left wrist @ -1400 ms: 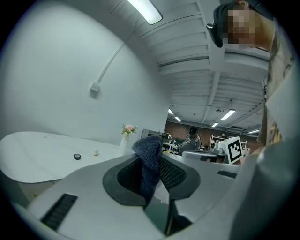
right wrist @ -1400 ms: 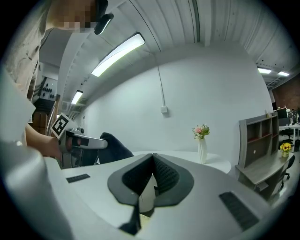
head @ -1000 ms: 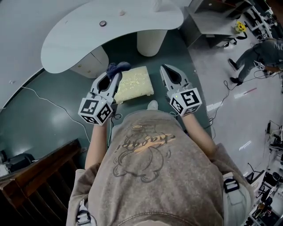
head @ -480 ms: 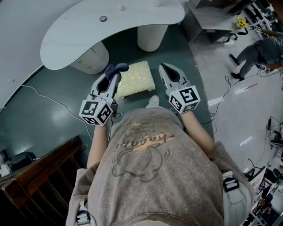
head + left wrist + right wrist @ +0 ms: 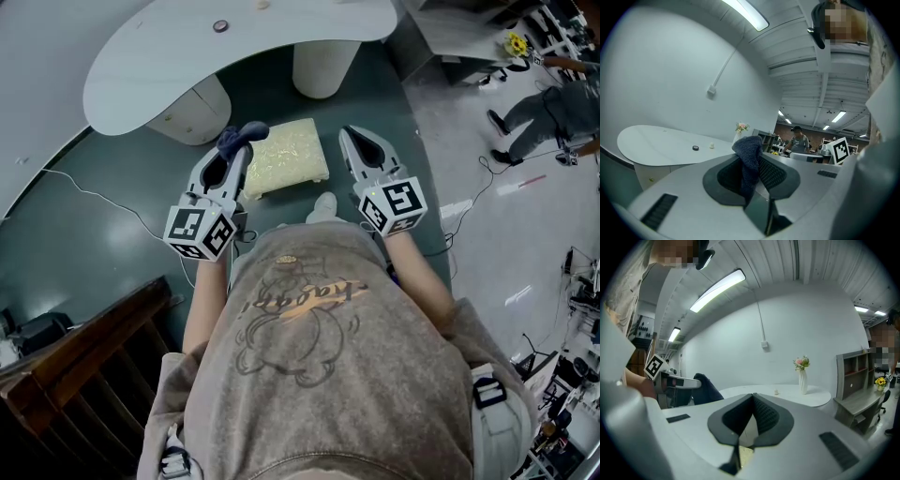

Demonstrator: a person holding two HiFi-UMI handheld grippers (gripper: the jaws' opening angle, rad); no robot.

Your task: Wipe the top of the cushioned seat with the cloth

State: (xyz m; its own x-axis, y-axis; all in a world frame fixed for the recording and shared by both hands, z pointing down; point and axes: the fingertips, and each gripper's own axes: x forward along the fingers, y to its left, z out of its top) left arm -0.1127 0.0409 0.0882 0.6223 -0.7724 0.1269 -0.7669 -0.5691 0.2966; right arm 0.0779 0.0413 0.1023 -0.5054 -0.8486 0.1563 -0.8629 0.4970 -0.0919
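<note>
**Operator:** Where do things stand?

**Spotter:** Start with the biggest. The curved white desk lies ahead of you. On the dark green floor between it and your feet sits the pale yellow rectangular cushioned seat.

**Operator:** And the grippers?

**Spotter:** Your left gripper is clamped on the dark blue terry cloth, with its tips over the seat's left edge. Your right gripper is just off the seat's right side. Its jaws are together with nothing between them.

**Operator:** Is any of the wiping done?

**Spotter:** By my reading, you have the grasp and nothing more. The cloth is bunched at the jaw tips, and I can't tell whether it touches the cushion. The left gripper view looks over the desk rather than down at the seat, so I judge the cloth is raised. The whole top is left to wipe.

**Operator:** How do the seat and cloth lie?

**Spotter:** The seat's longer side runs roughly across your front, left to right, and its right end is turned a little away from you. The cloth runs lengthwise along the jaws, and a loose tuft pokes out past the tips toward the desk.
</note>
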